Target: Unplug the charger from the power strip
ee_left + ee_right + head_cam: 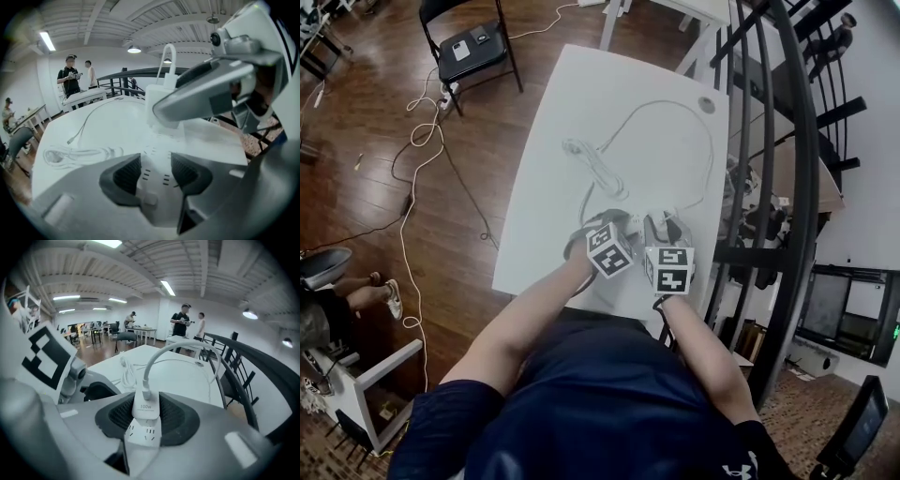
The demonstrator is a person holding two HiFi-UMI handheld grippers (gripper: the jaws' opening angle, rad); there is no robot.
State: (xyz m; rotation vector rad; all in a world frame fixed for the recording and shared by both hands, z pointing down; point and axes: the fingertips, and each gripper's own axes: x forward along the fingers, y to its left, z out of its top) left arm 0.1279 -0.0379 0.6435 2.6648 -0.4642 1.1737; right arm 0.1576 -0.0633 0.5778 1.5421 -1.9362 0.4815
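A white power strip (157,157) lies on the white table (581,103) near its front edge. My left gripper (155,176) is shut on it, with a pad against each long side. A white charger (144,409) marked 100W stands upright at the strip's far end. My right gripper (145,416) is shut on the charger's body. The charger's white cable (161,355) arches up and away over the table. The base of the charger (160,107) sits just over the strip; I cannot tell whether its prongs are in the socket. In the head view both grippers, left (622,225) and right (661,227), are side by side.
A bundled white cord (592,167) and a long cable loop (675,105) lie on the table beyond the grippers. A black railing (769,141) runs close along the table's right side. A folding chair (469,52) and floor cords (422,141) are to the left.
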